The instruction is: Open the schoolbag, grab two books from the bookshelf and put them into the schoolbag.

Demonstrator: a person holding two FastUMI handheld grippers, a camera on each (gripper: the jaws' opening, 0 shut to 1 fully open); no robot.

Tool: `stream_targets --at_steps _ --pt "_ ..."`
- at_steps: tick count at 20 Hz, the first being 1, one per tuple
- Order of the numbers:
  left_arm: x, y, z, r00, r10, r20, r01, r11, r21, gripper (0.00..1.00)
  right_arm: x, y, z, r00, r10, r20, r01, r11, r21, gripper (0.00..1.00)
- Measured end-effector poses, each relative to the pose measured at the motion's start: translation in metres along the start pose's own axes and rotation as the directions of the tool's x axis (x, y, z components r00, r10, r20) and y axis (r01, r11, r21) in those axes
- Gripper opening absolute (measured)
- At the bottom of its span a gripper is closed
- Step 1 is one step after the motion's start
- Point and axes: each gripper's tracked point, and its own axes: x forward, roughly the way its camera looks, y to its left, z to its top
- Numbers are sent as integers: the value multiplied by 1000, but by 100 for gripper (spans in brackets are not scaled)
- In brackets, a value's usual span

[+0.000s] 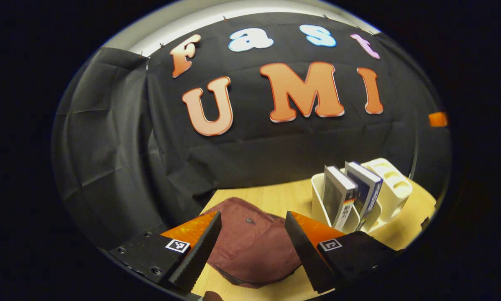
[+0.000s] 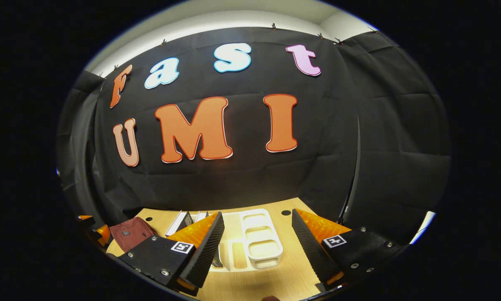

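The dark red fabric schoolbag lies flat and closed on the light wooden table, and everything else can be placed from it. In the left gripper view, the left gripper hangs just above the bag with its fingers spread wide and nothing between them; the bag's cloth shows through the gap. Beside the bag, toward the back of the table, stands the white plastic bookshelf, an open rack with slotted dividers. Two books stand upright in the rack, leaning slightly: a dark-covered book with a white page edge nearer the bag, and a blue-covered book just behind it.

In the right gripper view, the right gripper hangs over the table well apart from the bag, its fingers likewise released and empty. The white rack lies between and beyond those fingers, and the books stand at the rack's end that faces the bag, partly hidden by one finger.
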Motion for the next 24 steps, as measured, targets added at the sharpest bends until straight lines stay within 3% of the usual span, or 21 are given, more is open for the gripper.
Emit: stream_targets --at_steps 4,6,7,8,9,10,14,18,22,24 --pt "24 -30 -73 990 -24 -139 39 994 105 96 -3 -10 -11 999 -29 -33 29 1000 -7 97" --pt "33 -45 -122 966 -19 -259 67 982 178 96 -4 -16 -11 998 -44 -39 44 999 0 97" --pt "38 -56 -142 956 -28 -293 96 971 220 98 -5 -20 -10 998 -51 -42 51 999 3 97" --pt "39 -66 -160 945 -35 -326 127 955 267 90 -7 -24 -10 997 -61 -42 61 998 4 97" --pt "44 -76 -175 937 -36 -347 152 938 312 98 -8 -28 -10 996 -71 -45 71 997 3 97" --pt "46 -88 -186 929 -40 -368 177 921 346 98 -11 -32 -11 996 -80 -49 80 997 -1 97" --pt "55 -101 -208 903 -37 -428 232 882 411 98 -15 -48 -16 991 -111 -71 110 994 -22 97" --pt "80 -92 -213 907 36 -420 186 860 476 98 -13 -53 -22 988 -118 -97 116 993 -22 97" --pt "91 -94 -212 899 35 -436 206 846 492 98 -6 -54 -26 987 -106 -119 106 994 -1 97" --pt "90 -104 -218 884 -13 -467 257 849 462 94 -1 -50 -25 988 -95 -118 97 995 13 97"
